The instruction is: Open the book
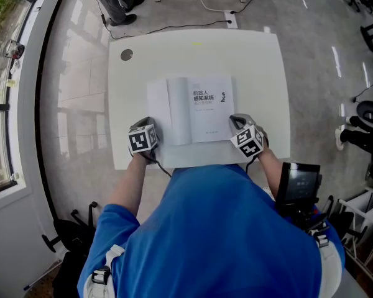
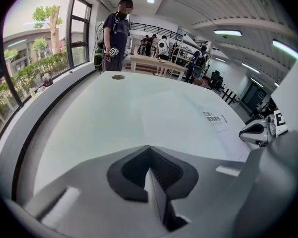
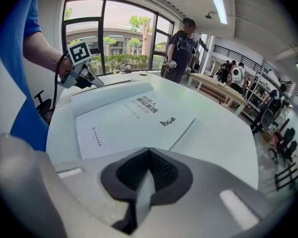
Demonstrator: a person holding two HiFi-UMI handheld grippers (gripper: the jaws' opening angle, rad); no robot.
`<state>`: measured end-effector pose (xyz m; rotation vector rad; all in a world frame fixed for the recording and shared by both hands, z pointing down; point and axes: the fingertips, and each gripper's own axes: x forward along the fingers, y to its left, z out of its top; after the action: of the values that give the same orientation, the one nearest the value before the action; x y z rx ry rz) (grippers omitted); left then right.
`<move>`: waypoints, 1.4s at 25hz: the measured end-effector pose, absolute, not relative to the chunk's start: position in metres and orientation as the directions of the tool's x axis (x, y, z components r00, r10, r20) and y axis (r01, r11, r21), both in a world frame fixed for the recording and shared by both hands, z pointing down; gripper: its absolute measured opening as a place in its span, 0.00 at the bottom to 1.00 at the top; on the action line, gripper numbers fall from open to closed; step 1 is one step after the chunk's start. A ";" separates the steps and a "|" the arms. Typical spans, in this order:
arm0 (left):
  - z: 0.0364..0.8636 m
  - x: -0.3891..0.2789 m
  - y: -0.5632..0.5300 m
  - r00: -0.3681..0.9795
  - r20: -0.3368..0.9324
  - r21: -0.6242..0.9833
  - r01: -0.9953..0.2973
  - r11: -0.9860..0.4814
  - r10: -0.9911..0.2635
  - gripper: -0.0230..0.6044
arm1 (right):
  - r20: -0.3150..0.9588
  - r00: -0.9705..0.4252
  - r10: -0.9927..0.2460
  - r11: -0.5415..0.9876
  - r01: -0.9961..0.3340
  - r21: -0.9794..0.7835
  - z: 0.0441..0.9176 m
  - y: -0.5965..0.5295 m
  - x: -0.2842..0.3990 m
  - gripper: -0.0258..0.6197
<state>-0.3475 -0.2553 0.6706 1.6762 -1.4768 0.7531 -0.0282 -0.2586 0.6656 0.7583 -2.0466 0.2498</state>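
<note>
Both jaws of the left claw (image 2: 150, 155) are pressed together, and nothing can be made out between them; whether they pinch the edge of the cover cannot be told. The right claw (image 3: 148, 155) has its jaws together too, with nothing showing between them. The book (image 1: 202, 113) lies flat near the middle of the white surface (image 1: 261, 61), already open. Its cover (image 1: 156, 107) is turned out to the left, and the title page (image 1: 210, 101) faces up with a few lines of dark print and a small dark figure.

In the head view the left claw sits at the near left corner of the turned cover. The right claw sits at the near right corner of the title page. Each points down and away from the person holding it. In the right gripper view the title page lies just ahead of the jaws, and the left claw shows across the book at the cover's outer corner.

A round hole (image 1: 127, 54) sits near the far left corner of the surface. Beyond the far edge a person in dark clothes (image 2: 116, 31) stands on the grey floor (image 1: 311, 30). The person holding the claws wears a blue shirt (image 1: 211, 228). Tall windows (image 3: 114, 33) with trees outside line one side of the room
</note>
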 end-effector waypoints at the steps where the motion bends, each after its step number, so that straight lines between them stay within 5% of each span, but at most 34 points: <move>1: 0.671 -0.348 -0.255 0.154 0.830 0.159 -0.987 -0.037 -0.535 0.05 | 0.817 -0.398 -0.417 0.792 -0.600 0.113 0.666 -0.258 -0.028 0.04; 10: 0.670 -0.352 -0.252 0.151 0.817 0.170 -0.985 -0.018 -0.556 0.05 | 0.817 -0.408 -0.408 0.803 -0.586 0.108 0.670 -0.257 -0.030 0.04; 16: 0.636 -0.341 -0.261 0.137 0.725 0.133 -0.989 -0.058 -0.675 0.05 | 0.805 -0.405 -0.434 0.758 -0.647 0.083 0.670 -0.263 -0.024 0.04; 27: 0.557 -0.267 -0.236 0.310 0.462 0.116 -0.950 -0.290 -0.831 0.05 | 0.627 -0.416 -0.658 0.551 -0.834 0.025 0.579 -0.232 -0.017 0.04; 35: 0.524 -0.218 -0.175 0.311 0.383 0.107 -0.950 -0.293 -0.870 0.05 | 0.464 -0.485 -0.741 0.559 -0.829 0.027 0.514 -0.183 -0.010 0.04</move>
<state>-0.2181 -0.1746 0.5236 2.2700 -1.6380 0.3624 -0.0100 -0.1825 0.5142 1.2705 -2.3702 0.2792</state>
